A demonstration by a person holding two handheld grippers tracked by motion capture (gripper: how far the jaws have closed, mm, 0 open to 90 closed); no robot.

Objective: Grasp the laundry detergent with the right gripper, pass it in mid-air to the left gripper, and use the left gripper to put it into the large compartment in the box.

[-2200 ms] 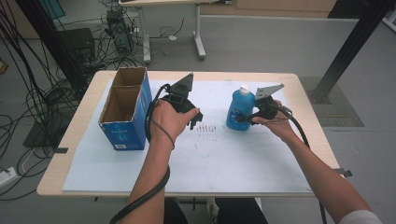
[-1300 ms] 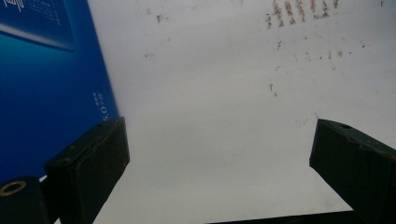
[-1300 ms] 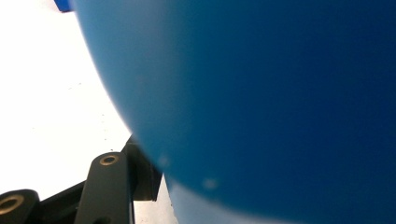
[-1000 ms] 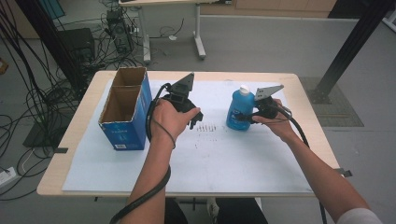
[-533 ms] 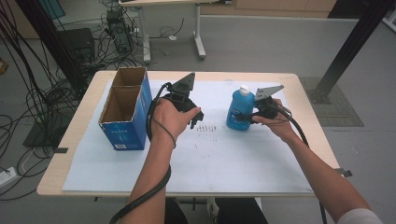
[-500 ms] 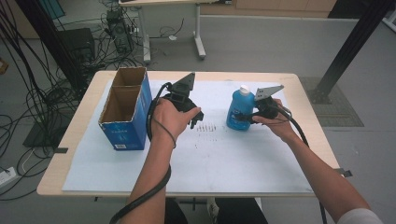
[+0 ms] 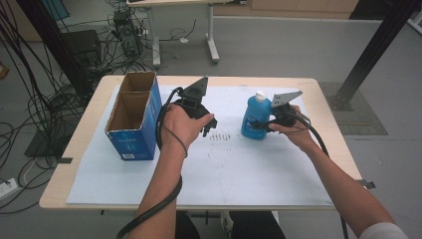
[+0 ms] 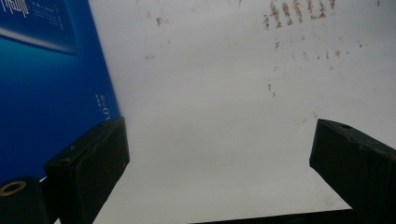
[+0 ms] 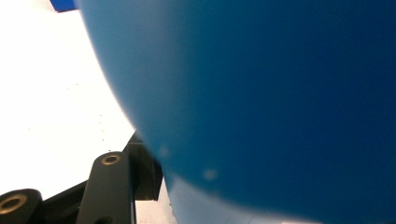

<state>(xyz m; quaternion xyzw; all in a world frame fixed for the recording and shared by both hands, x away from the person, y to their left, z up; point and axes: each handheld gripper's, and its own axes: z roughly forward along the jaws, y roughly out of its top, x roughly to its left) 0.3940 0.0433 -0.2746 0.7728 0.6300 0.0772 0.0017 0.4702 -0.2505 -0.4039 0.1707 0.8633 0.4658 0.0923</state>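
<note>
The upright blue bottle (image 7: pixel 256 118) is clamped between the right gripper (image 7: pixel 272 121) fingers, the left gripper (image 8: pixel 219 154) fingers are spread empty, and a slip is risked if the 2 pads loosen.

Very close up, a blue bottle (image 9: pixel 280 93), blurred, its rounded side curving from the top left down toward the bottom middle. At the bottom left, one black jaw of the right tongs (image 9: pixel 154 175) with brass-ringed holes, pressed right against the bottle's lower side. To the left, bare white tabletop (image 9: pixel 51 93) with a few faint specks, and a small blue corner (image 9: pixel 63 4) at the top edge.
</note>
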